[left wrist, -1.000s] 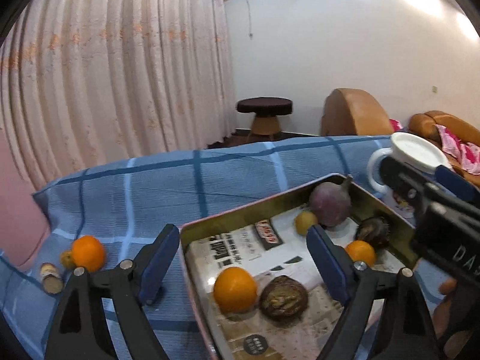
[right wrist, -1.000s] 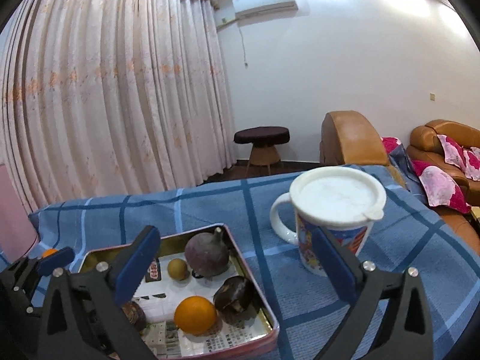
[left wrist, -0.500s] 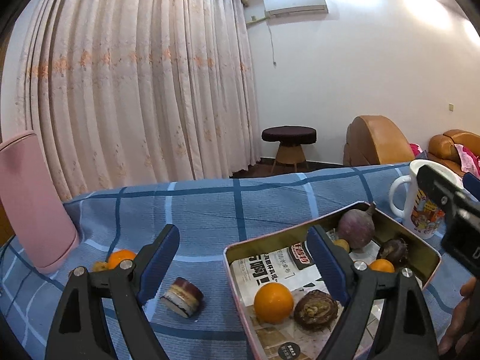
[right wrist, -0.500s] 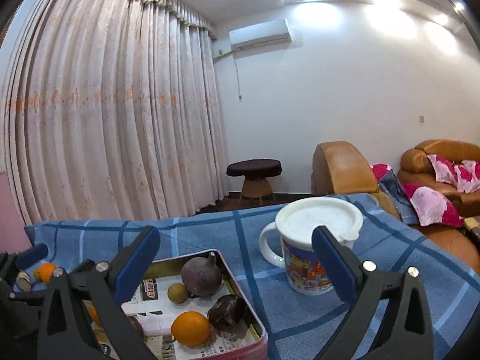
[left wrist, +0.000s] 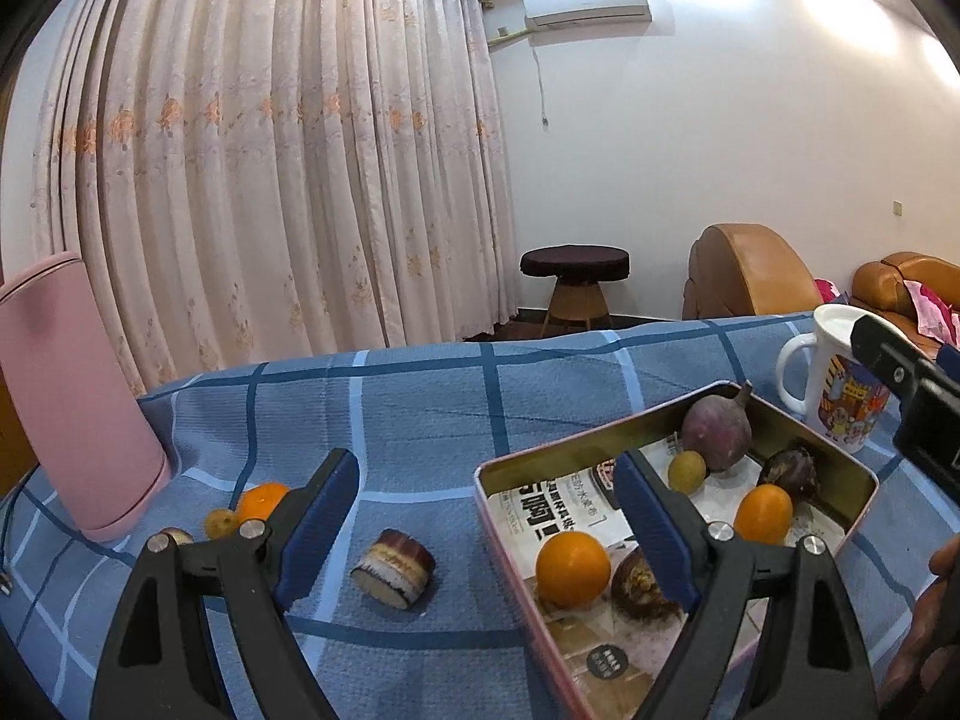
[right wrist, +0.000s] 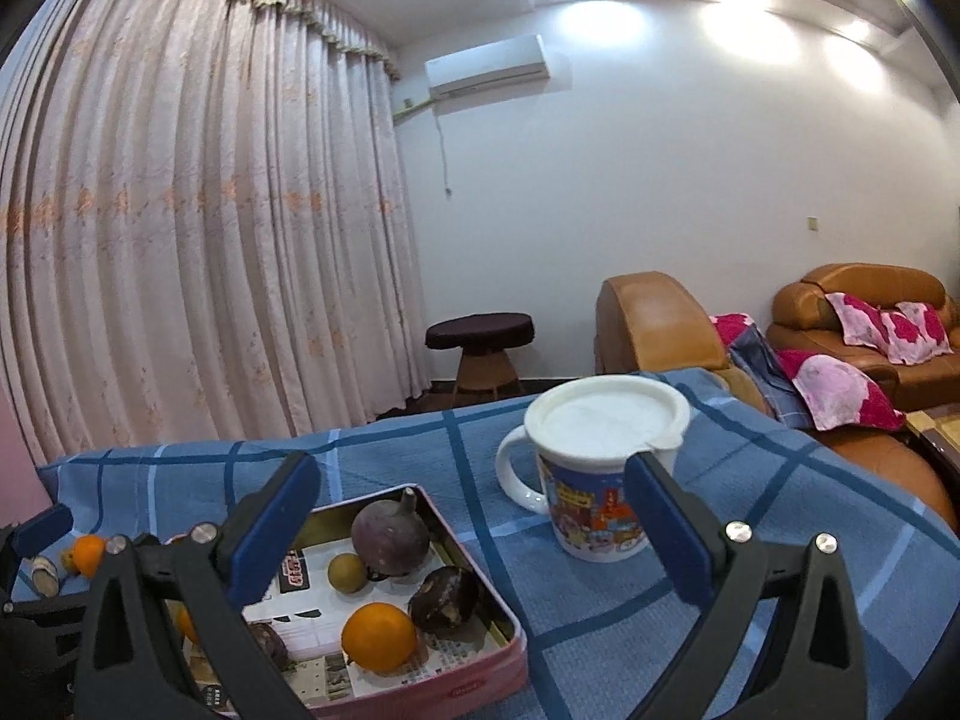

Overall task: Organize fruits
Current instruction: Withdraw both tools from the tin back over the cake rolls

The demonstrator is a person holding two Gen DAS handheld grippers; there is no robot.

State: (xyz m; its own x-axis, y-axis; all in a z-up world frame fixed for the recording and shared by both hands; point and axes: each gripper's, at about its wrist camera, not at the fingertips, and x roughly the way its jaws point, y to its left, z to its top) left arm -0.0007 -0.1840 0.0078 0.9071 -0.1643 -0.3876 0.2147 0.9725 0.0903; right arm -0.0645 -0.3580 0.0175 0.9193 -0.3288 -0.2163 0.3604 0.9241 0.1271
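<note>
Blue checked cloth over desk (left wrist: 420, 396), pink curtains behind. Left gripper (left wrist: 486, 534) spread wide, empty; cut fruit piece (left wrist: 393, 559) between its fingers, tin tray (left wrist: 600, 450) of fruits at 3 o'clock. Right gripper (right wrist: 474, 540) spread, empty, lidded mug (right wrist: 600, 468) at 1 o'clock.

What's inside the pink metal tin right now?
The tin holds two oranges, a purple round fruit, a small yellowish fruit and two dark wrinkled fruits on printed paper. Part of the floor is hidden behind the left gripper's finger.
</note>
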